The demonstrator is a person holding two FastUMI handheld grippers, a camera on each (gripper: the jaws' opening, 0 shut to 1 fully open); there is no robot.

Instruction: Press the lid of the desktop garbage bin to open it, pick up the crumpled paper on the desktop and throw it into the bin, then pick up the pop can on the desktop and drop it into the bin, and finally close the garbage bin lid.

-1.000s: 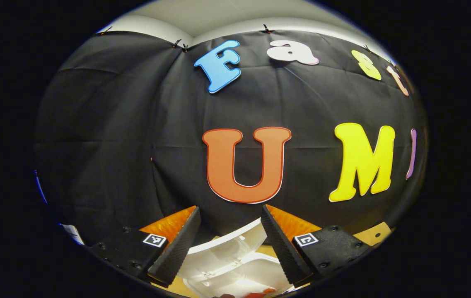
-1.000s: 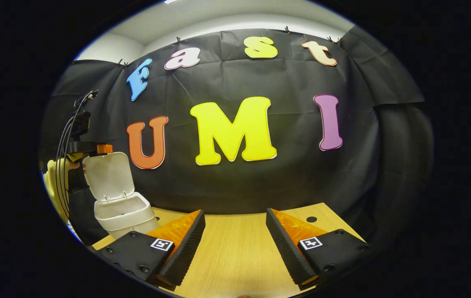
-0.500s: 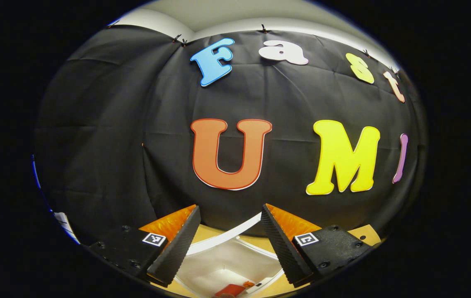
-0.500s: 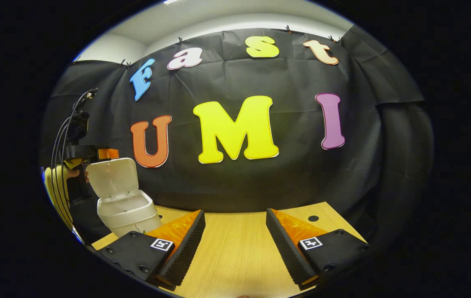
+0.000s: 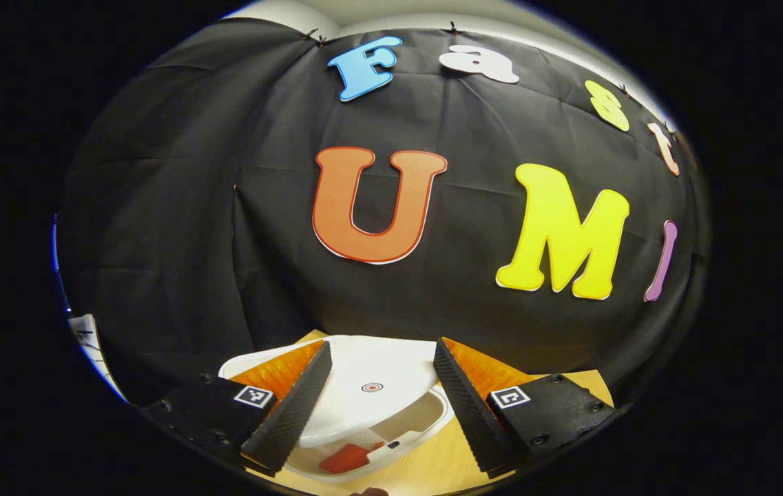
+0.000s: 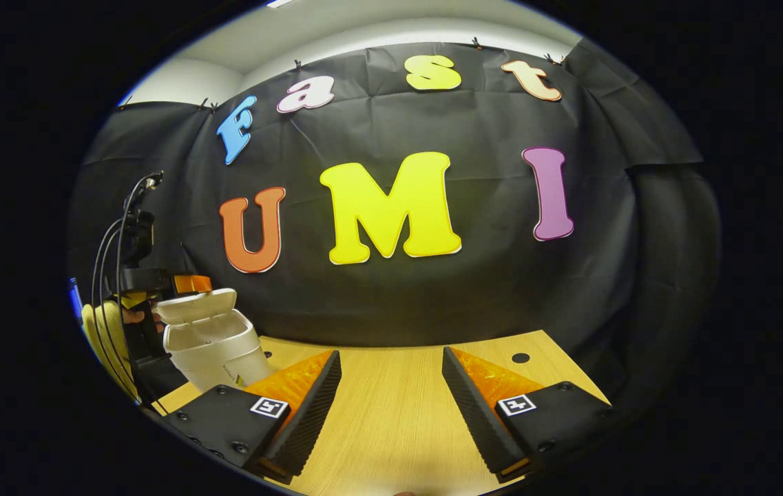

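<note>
The white bin's lid (image 5: 370, 393) lies between the fingers of my left gripper (image 5: 383, 406), tilted low over the bin, with a small gap left at the front. Through that gap a red pop can (image 5: 343, 457) lies inside the bin. My left gripper is open and sits just above the lid. In the right gripper view the white bin (image 6: 215, 348) stands at the far left of the wooden desk (image 6: 398, 413), its lid (image 6: 198, 306) nearly down, with the left gripper (image 6: 181, 284) on top of it. My right gripper (image 6: 391, 406) is open over bare desk.
A hand in a yellow sleeve (image 6: 105, 331) holds the left gripper, with black cables (image 6: 112, 241) rising above it. A small dark hole (image 6: 520, 357) marks the desk at the back right. The black cloth wall stands close behind the desk.
The bin lid has swung down from upright to almost flat. My left gripper has followed it downward. My right gripper has stayed in place.
</note>
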